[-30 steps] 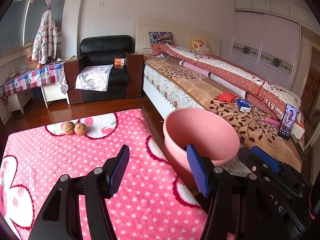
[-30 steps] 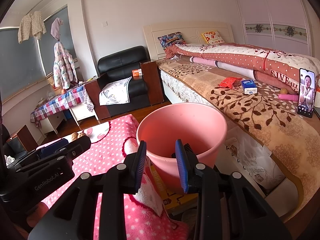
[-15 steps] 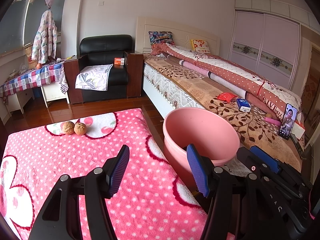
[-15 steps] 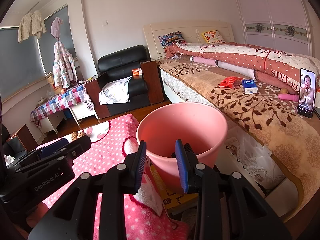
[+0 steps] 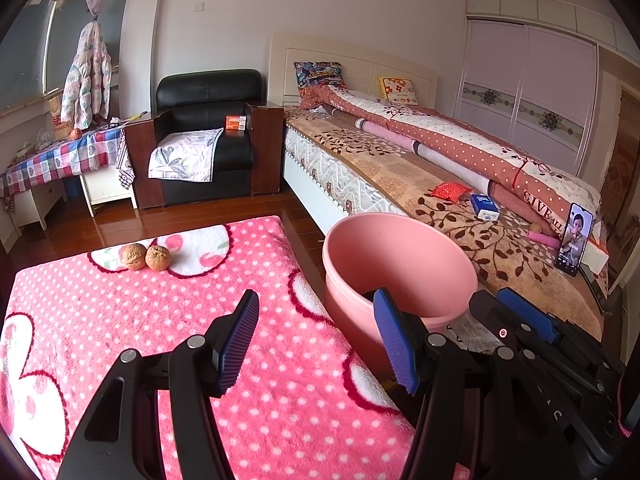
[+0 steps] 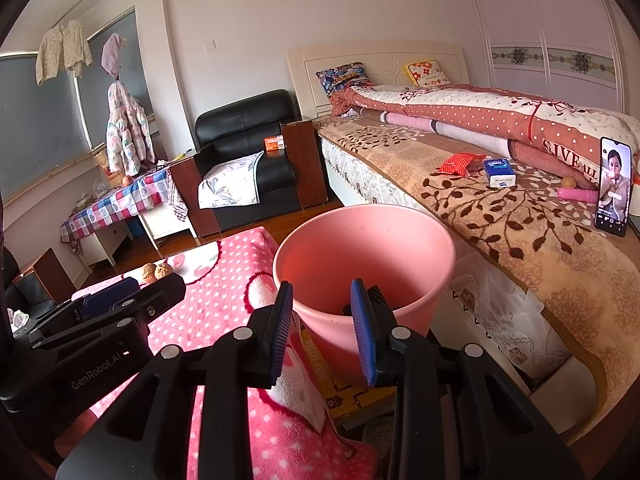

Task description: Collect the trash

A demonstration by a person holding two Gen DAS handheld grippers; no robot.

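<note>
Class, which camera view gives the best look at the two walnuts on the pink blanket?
The left wrist view: both walnuts lie in the open, side by side on the pink dotted blanket. In the right wrist view the walnuts are small, and the left gripper's body partly hides them.

Bright, sharp daylight (fisheye-warped edges)

The left black plastic two-finger gripper [image 5: 316, 344] has ribbed blue pads [image 5: 239, 338], silver screws and slotted arms. The right black plastic two-finger gripper [image 6: 323, 334] matches; white "GenRobot.AI" lettering marks the left one's housing.
</note>
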